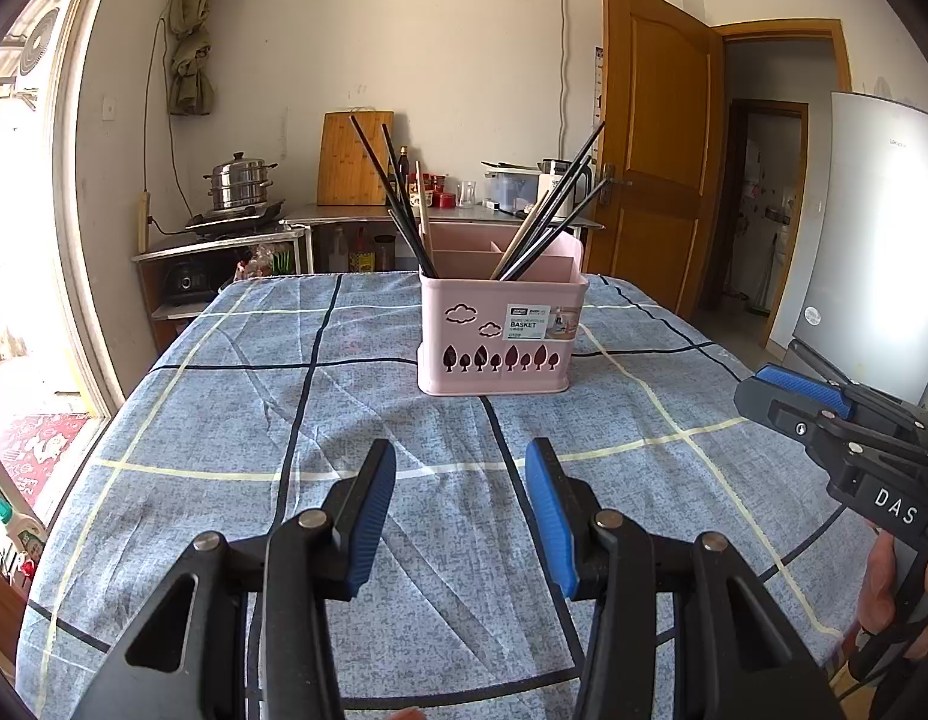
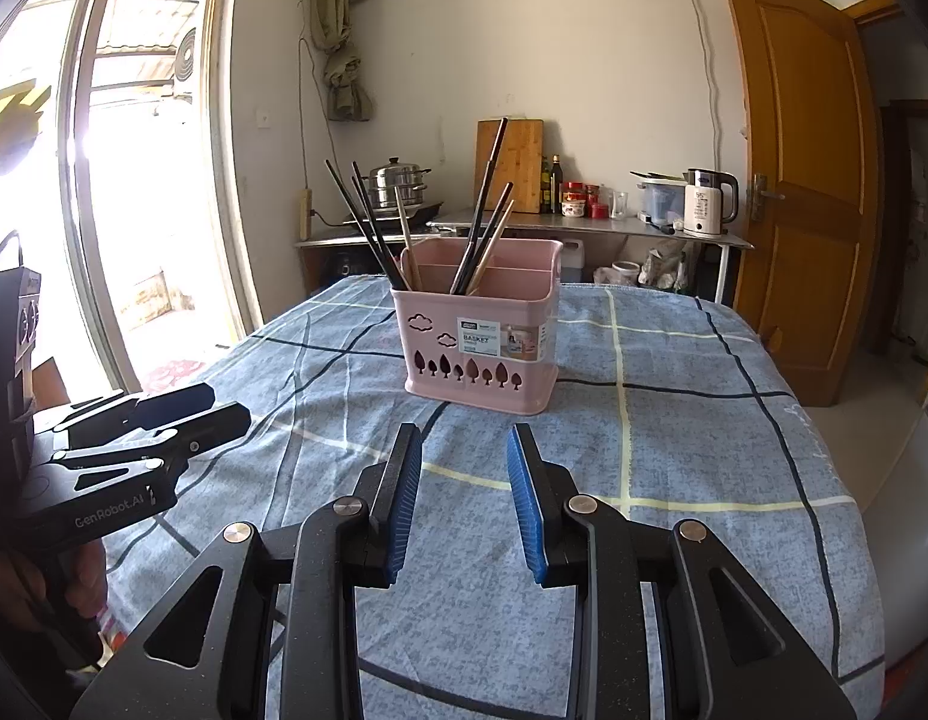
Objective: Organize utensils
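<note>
Both hand-held grippers are empty, jaws parted to a moderate gap, nothing between the pads. Left hand-held gripper (image 1: 461, 504) and right hand-held gripper (image 2: 464, 492) hover side by side over the near part of the counter (image 1: 224, 480), both tilted slightly down toward the pink basket (image 1: 499, 330), well short of it.

The basket stands upright mid-counter on the blue checked cloth. Dark chopsticks (image 1: 398, 198) lean out of its left compartment; more dark ones plus a wooden pair (image 1: 526, 234) fan rightward from the front-right compartment.

Risks, as I judge them:
- The basket looks light and top-heavy with long sticks, so a sideways pull on one stick could tip or drag it. One gripper should probably brace the wall.
- The sticks are crossed and bunched; closing on one may catch a neighbour and lever it out.
- They are thin and smooth, so a stick can pivot or slip between the pads.
- The cloth is wrinkled, so the basket may slide.
</note>
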A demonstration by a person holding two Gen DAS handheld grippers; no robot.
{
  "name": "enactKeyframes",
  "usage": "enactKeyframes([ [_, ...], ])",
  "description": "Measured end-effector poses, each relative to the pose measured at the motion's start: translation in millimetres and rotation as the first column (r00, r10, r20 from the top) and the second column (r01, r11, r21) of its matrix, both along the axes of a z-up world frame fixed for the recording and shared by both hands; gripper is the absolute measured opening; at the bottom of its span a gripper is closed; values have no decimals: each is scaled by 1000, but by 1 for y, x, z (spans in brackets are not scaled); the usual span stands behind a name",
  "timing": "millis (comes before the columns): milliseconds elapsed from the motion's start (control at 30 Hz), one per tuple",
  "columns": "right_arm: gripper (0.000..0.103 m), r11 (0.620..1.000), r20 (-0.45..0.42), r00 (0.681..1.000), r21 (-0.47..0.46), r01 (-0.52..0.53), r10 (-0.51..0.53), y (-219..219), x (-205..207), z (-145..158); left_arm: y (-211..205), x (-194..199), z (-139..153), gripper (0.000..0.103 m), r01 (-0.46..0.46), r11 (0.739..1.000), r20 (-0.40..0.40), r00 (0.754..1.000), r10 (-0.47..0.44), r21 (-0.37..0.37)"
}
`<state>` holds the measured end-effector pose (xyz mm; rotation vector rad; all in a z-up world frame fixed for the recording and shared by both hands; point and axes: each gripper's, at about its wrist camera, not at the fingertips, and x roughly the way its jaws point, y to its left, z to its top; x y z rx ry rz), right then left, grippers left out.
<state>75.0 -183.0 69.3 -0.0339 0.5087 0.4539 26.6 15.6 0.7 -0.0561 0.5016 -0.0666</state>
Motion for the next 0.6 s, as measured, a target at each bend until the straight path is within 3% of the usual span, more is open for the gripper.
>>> enactKeyframes([
  [600,31,1000,-5,1000,-1,-1,1,0,0,-1,-3,0,-2,47,-1,1000,-4,1000,1,7],
])
